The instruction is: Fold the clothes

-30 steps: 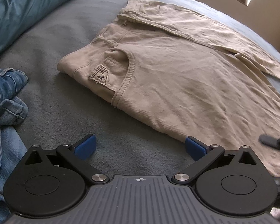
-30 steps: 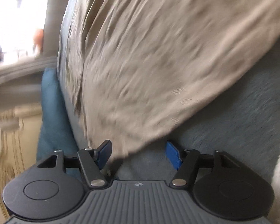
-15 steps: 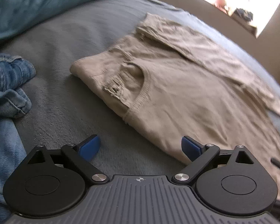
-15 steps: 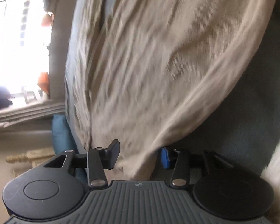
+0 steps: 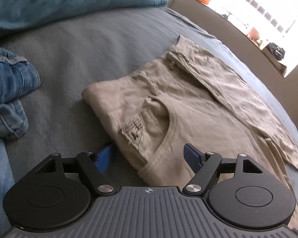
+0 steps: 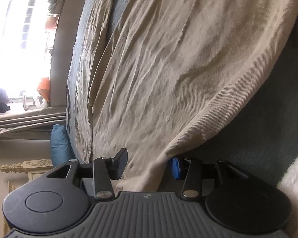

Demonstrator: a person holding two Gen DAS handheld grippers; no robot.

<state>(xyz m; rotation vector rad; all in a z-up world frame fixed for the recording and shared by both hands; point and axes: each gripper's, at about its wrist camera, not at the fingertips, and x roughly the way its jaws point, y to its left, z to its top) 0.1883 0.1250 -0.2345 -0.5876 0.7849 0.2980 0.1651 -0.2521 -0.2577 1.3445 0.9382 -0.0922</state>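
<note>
The left gripper [image 5: 148,155] has moved in on the beige trousers [image 5: 190,107] since a second ago, so the pocket corner that lay well ahead of it now sits between its spread blue pads [image 5: 103,157], which are not closed on the cloth. The trousers lie flat on the grey blanket [image 5: 85,47], waistband to the left and legs running far right toward the window. The right gripper [image 6: 149,165] has narrowed around the near edge of the trousers, fabric filling the gap between its fingers, though whether it pinches firmly cannot be told. Blue jeans [image 5: 8,91] lie crumpled at left.
</note>
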